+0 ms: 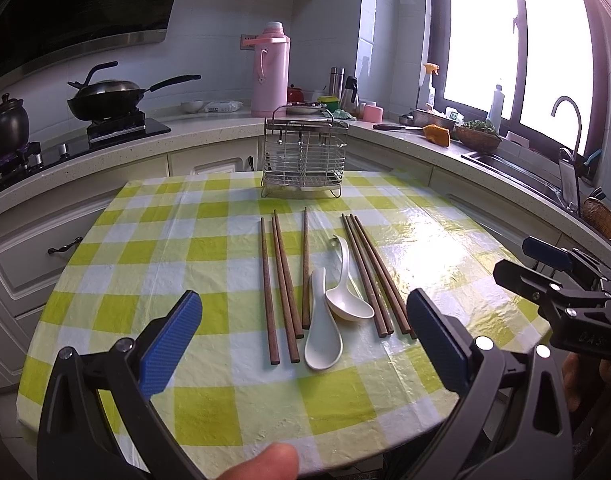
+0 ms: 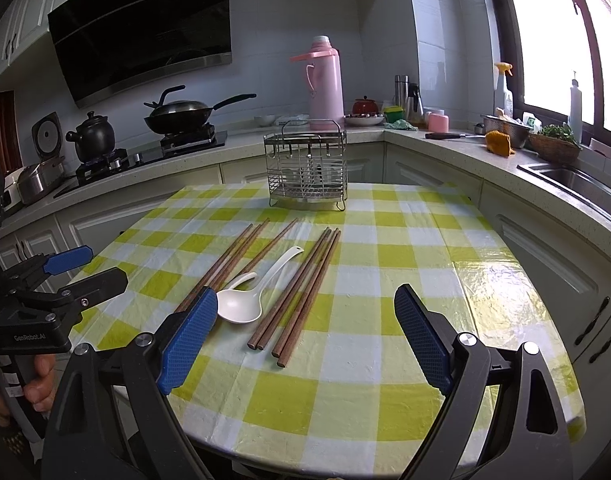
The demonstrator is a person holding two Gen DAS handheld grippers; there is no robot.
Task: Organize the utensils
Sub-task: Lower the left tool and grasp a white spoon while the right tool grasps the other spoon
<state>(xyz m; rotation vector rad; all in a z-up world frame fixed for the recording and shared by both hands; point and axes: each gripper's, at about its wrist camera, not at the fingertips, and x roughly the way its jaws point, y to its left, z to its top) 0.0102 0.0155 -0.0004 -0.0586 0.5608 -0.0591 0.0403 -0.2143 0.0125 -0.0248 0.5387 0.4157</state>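
Note:
Several brown wooden chopsticks lie on the green checked table [image 1: 153,280], a left group [image 1: 279,284] and a right group [image 1: 375,280]. Two white ceramic spoons lie between them, one [image 1: 321,332] nearer, one [image 1: 347,284] farther. A wire utensil rack [image 1: 305,156] stands at the table's far edge. My left gripper [image 1: 303,320] is open, hovering above the table's near side, empty. My right gripper [image 2: 305,320] is open and empty over the right chopsticks [image 2: 301,292]; a spoon [image 2: 241,306] lies by its left finger. The rack [image 2: 307,168] stands beyond.
A kitchen counter curves behind the table with a wok [image 1: 105,98] on the stove, a black pot [image 1: 5,124], a pink thermos [image 1: 270,68], a sink and tap [image 1: 565,120]. The right gripper also shows in the left wrist view [image 1: 545,268], the left gripper in the right wrist view [image 2: 65,276].

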